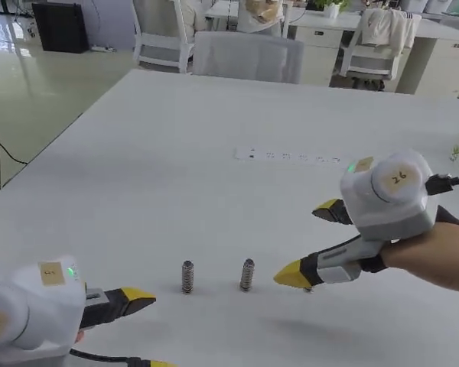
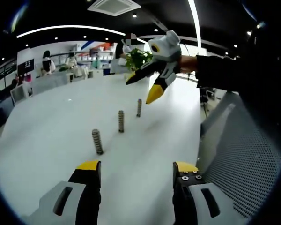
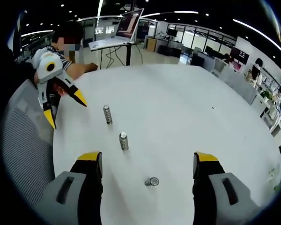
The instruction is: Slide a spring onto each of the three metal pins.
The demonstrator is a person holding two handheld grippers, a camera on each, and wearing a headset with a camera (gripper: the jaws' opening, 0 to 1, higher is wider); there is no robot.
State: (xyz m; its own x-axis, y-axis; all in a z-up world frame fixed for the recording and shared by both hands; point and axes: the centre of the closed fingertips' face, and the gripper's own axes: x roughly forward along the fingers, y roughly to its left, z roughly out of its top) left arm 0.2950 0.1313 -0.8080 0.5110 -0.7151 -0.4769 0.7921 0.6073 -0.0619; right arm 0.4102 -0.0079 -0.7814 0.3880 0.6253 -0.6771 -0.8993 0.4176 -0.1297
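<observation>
Two upright pins wear coiled springs (image 1: 187, 277) (image 1: 247, 274) near the front of the white table (image 1: 214, 176). A third pin (image 3: 153, 181) stands right under my right gripper (image 3: 148, 159), seen almost end-on; whether it carries a spring I cannot tell. In the left gripper view the three stand in a row: near (image 2: 98, 141), middle (image 2: 121, 121), far (image 2: 139, 108). My right gripper (image 1: 302, 245) hovers open above the third pin, nothing between its jaws. My left gripper (image 1: 154, 332) rests open at the front left, a short way from the nearest spring.
A recessed socket strip (image 1: 287, 157) lies in the tabletop beyond the pins. Grey and white chairs (image 1: 249, 57) stand at the far edge. A grey mesh chair (image 2: 243, 164) sits close to the near table edge.
</observation>
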